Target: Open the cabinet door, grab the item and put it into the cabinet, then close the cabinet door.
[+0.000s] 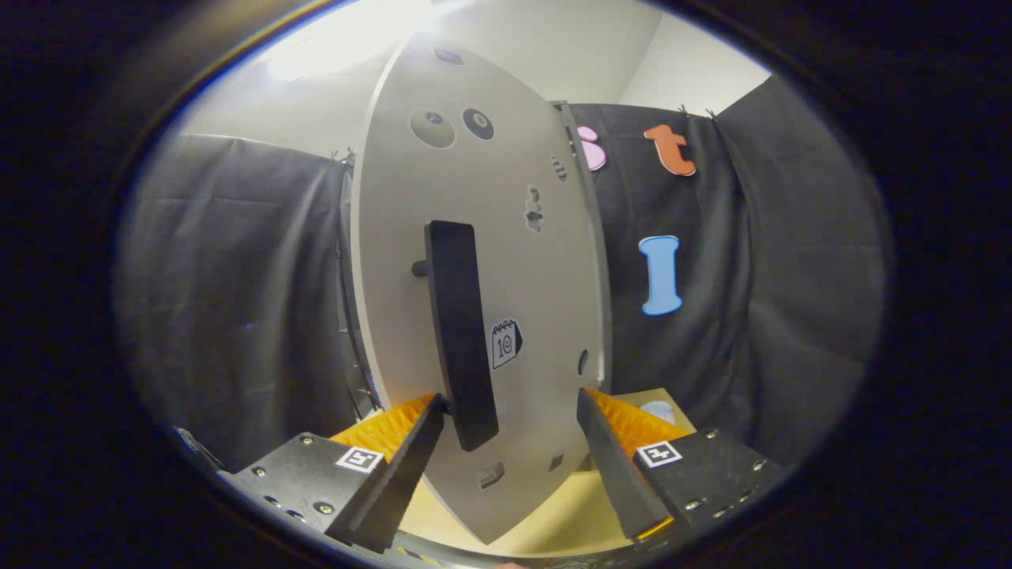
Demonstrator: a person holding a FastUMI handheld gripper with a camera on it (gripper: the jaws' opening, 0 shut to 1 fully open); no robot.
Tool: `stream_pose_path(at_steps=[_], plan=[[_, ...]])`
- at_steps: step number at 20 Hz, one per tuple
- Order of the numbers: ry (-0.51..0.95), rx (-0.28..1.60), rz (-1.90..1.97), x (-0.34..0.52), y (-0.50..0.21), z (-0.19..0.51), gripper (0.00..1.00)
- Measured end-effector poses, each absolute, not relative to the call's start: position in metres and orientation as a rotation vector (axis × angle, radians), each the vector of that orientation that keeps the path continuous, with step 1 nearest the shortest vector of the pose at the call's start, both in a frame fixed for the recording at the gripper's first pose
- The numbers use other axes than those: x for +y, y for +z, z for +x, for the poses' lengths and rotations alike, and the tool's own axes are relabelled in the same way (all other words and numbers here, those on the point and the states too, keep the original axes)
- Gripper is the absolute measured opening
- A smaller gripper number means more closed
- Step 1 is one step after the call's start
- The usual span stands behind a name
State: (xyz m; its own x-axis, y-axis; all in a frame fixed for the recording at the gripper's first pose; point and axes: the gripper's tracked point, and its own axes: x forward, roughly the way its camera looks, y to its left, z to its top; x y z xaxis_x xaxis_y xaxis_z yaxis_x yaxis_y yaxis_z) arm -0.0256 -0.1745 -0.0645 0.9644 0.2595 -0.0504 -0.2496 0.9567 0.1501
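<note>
Gripper right up against the cabinet door, fingers spread wide.

Gripper view: the grey cabinet door (474,261) fills the centre of the frame, its right edge running down past the black cloth, with open room on both sides. The black handle (461,332) stands upright in the middle, its lower end just ahead of the left finger. The gripper (506,442) at bottom centre is wide open, holding nothing, over a tan tabletop (553,514). Can't tell where the item is.
</note>
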Motion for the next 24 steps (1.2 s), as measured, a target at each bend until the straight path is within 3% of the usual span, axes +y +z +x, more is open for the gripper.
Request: stream_pose_path(at_steps=[10,18,24], plan=[[0.332,0.055,0.081,-0.049,-0.063,0.062,1.0],[0.279,-0.002,0.041,0.01,-0.062,0.137,1.0],[0.164,-0.039,0.014,0.019,-0.06,0.152,1.0]])
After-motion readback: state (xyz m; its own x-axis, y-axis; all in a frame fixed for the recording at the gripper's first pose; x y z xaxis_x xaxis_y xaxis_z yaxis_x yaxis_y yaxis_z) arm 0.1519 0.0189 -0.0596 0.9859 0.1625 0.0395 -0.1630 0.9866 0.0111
